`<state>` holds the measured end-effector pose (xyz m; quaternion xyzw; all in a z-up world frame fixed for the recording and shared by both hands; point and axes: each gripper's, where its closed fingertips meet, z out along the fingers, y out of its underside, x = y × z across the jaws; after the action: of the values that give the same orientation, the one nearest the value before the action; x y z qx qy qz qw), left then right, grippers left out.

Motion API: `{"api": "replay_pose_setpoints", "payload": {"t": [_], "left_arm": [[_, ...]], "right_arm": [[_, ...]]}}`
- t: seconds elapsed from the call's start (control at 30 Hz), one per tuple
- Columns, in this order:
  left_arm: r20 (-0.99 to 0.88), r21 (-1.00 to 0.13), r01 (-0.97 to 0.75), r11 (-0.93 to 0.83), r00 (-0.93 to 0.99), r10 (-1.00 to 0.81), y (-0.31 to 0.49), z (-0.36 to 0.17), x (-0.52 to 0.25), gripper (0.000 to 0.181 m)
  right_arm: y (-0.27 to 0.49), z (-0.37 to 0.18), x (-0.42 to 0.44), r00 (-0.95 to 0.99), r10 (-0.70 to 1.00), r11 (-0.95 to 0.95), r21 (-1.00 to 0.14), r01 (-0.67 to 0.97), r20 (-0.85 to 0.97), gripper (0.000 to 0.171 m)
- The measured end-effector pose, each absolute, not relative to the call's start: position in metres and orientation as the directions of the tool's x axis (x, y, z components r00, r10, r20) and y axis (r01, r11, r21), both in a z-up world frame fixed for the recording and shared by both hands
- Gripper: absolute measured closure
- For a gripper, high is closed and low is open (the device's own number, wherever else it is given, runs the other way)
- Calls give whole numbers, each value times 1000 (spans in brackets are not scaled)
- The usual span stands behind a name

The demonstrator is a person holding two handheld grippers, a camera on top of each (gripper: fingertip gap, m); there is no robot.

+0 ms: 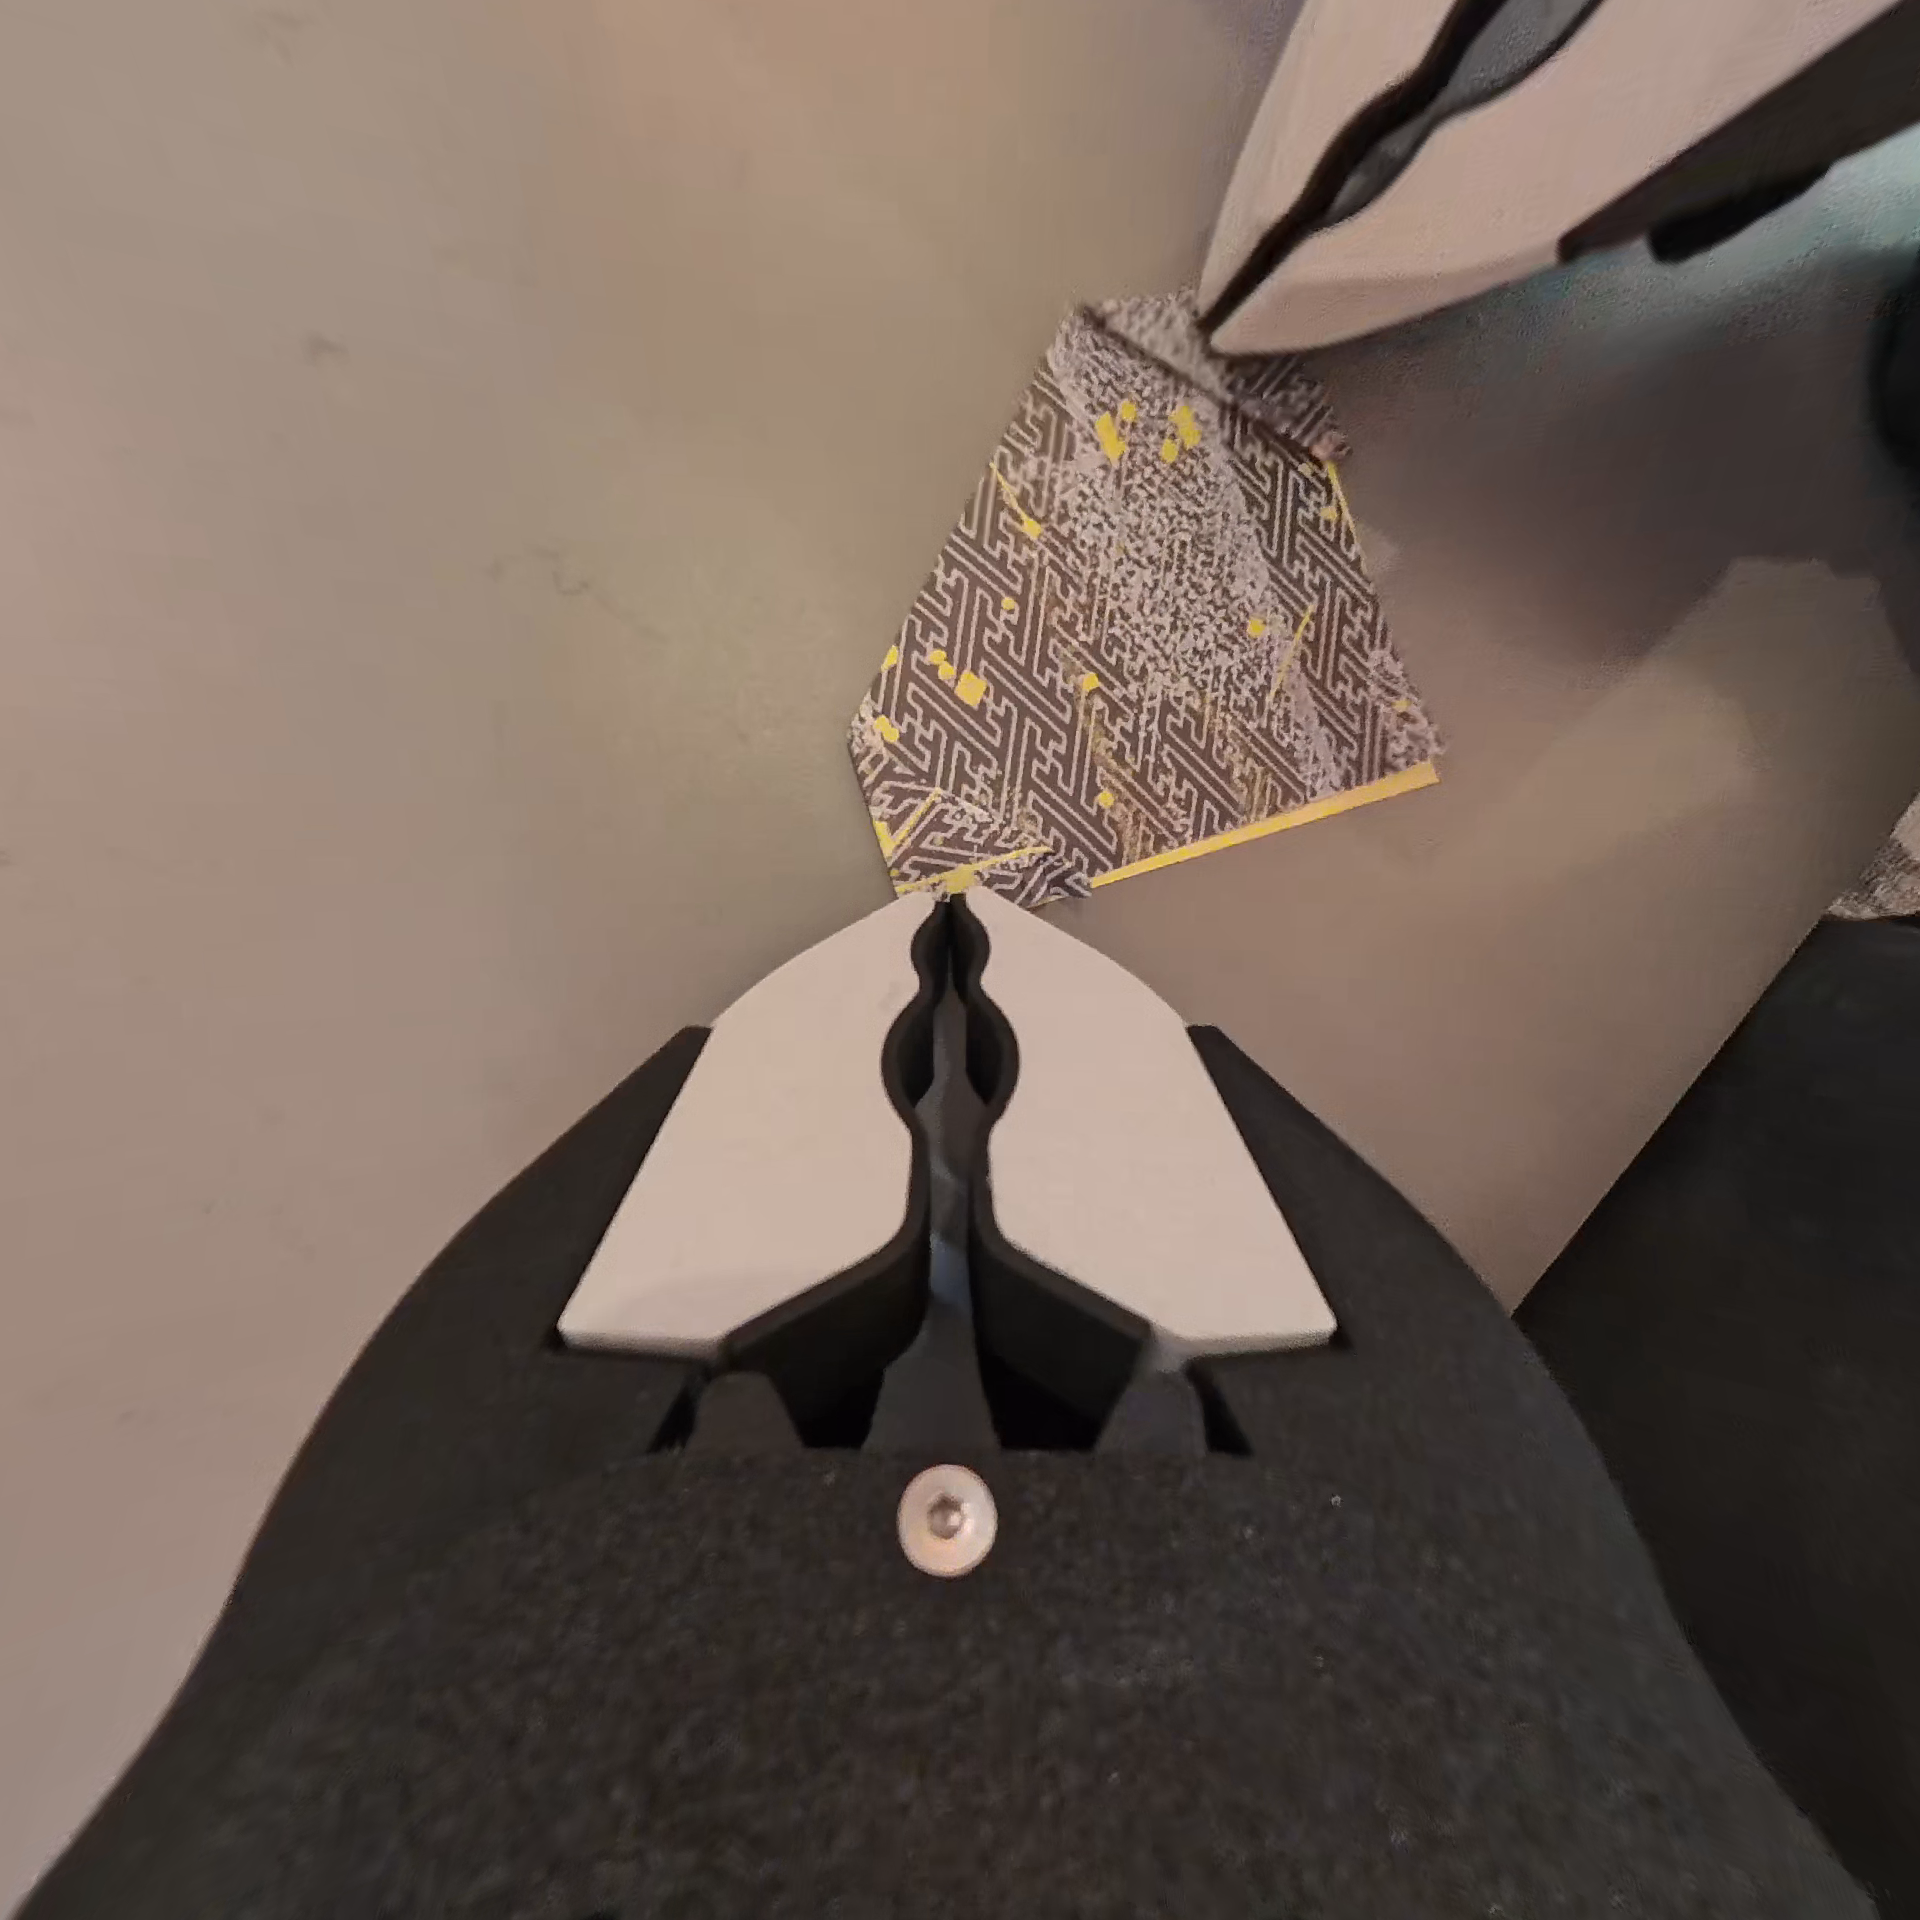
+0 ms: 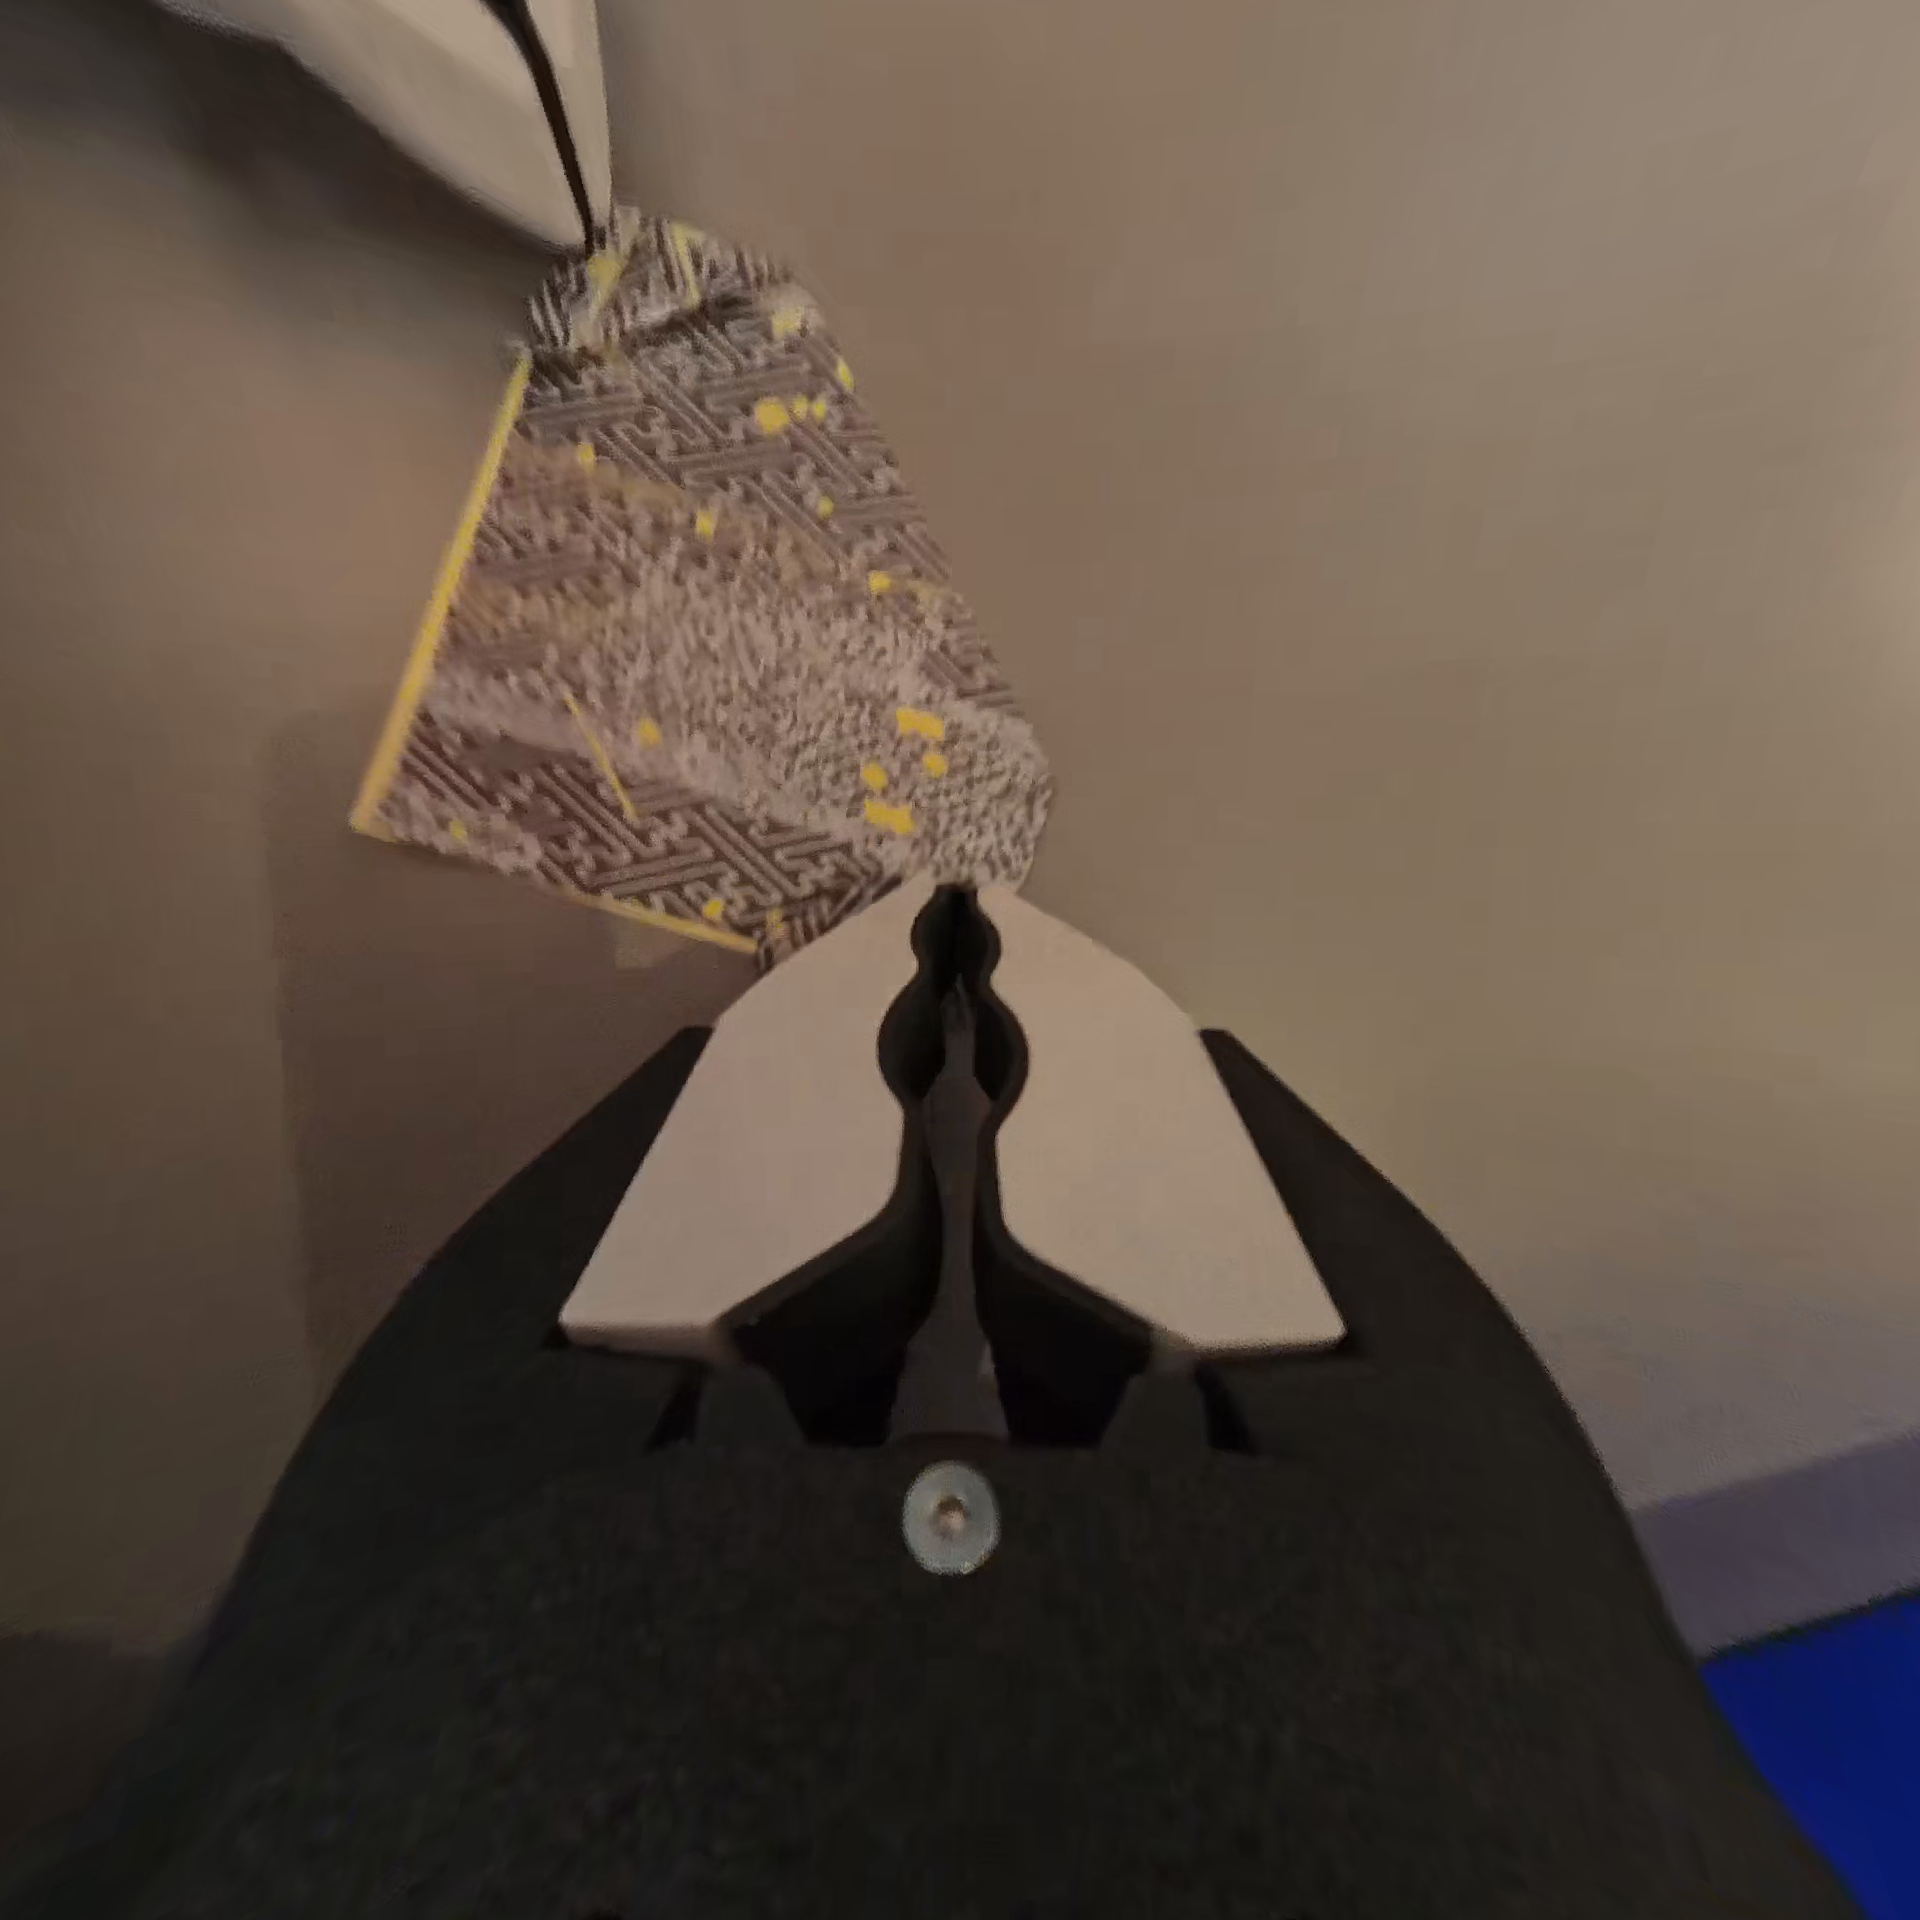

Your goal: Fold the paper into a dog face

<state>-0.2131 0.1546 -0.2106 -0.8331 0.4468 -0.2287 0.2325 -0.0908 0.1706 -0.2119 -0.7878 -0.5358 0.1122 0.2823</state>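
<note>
Both grippers are clenching the paper: our left gripper (image 1: 951,902) is pinching a small folded-over corner right at its tips, jaws pressed together, and our right gripper (image 2: 954,891) is pinching the opposite corner the same way. Just ahead of each set of tips, the patterned paper (image 1: 1132,644) is stretching between the two, a grey maze-print piece with yellow flecks and a thin yellow edge, already folded into a compact many-sided shape. We are judging that we are in the late shaping stage, tucking or creasing the end corners. Whether the paper is lying on the beige tabletop (image 1: 416,520) beyond or hanging just above it, we cannot tell. Next we are needing to press each corner crease flat without tearing, then let go. No containers are showing in either view.
</note>
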Motion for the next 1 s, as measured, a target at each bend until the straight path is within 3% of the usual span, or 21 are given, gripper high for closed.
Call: {"api": "replay_pose_setpoints", "payload": {"t": [0.3, 1.0], "left_arm": [[144, -580, -690, -433, 435, -889, 153, -210, -214, 181], [169, -577, -719, -388, 360, -918, 153, -209, -197, 181]], "right_arm": [[167, -211, -95, 434, 896, -280, -638, 717, 96, 171], [167, -211, -95, 548, 833, -385, -630, 674, 79, 171]]}}
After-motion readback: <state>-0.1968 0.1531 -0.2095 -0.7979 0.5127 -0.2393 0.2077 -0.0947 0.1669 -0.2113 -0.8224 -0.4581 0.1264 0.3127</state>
